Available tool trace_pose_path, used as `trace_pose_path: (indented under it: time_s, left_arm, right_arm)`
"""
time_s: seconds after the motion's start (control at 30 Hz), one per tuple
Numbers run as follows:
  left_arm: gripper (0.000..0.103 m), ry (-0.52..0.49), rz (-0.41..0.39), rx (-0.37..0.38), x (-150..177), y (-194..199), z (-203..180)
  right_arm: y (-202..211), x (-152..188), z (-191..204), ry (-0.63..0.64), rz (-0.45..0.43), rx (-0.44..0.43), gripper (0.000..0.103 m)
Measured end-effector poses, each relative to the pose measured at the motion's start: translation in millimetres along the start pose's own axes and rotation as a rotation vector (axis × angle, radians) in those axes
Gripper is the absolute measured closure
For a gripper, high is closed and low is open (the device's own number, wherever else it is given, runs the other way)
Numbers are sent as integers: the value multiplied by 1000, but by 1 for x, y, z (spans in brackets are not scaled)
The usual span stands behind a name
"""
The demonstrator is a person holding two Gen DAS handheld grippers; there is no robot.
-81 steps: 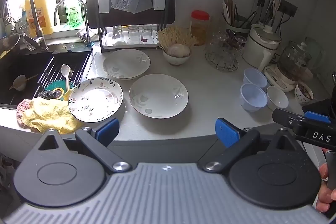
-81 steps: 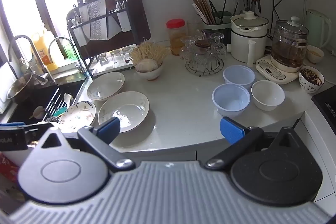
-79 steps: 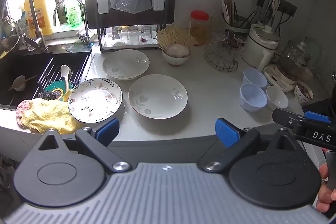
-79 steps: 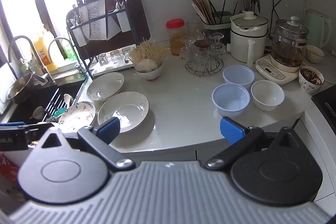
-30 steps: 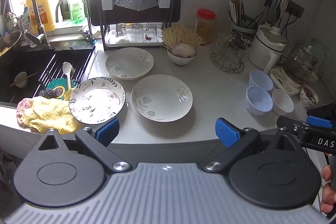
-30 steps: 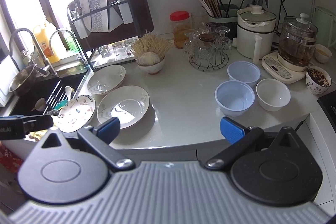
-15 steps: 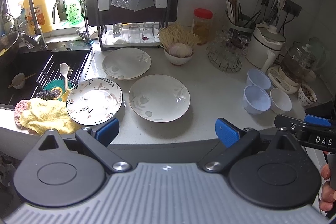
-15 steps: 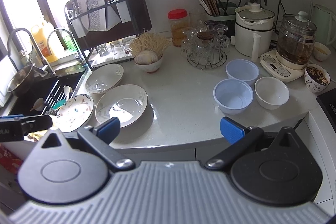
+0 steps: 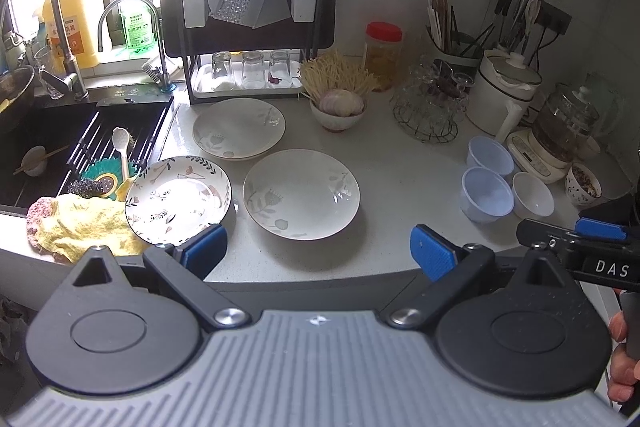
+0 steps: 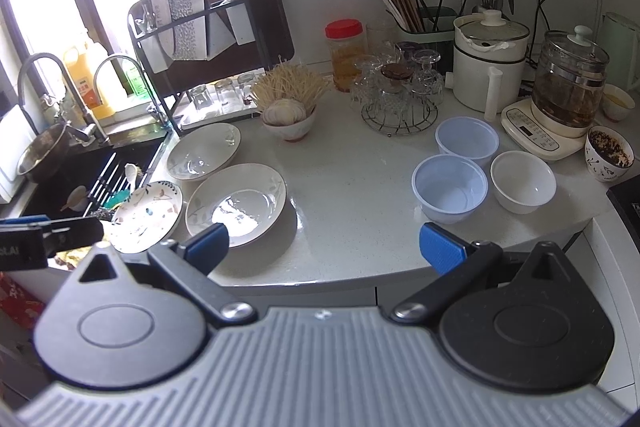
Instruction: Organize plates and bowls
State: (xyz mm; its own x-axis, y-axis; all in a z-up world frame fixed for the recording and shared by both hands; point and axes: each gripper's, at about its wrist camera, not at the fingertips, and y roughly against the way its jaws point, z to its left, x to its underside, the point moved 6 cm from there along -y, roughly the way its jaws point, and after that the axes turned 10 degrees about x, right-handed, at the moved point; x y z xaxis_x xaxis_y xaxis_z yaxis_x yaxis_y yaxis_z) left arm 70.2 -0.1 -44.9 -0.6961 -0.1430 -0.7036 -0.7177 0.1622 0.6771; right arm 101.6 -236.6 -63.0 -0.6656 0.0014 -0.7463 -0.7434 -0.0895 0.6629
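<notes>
Plates (image 9: 301,193) and bowls (image 10: 449,187) lie untouched ahead of our wide, empty jaws; we judge we're starting, and next must reach forward to one.

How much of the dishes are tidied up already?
Nothing looks stacked yet. Three plates lie apart on the counter, and three empty bowls sit separately. Both the left gripper and right gripper are open, holding nothing. All sorting remains.
</notes>
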Motion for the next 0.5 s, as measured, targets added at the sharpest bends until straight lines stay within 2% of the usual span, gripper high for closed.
trace_pose_path:
  time_s: [0.5]
  left_arm:
    - [3, 5, -9, 9, -2, -2, 2]
  right_arm:
    - [0, 1, 5, 4, 0, -32, 0]
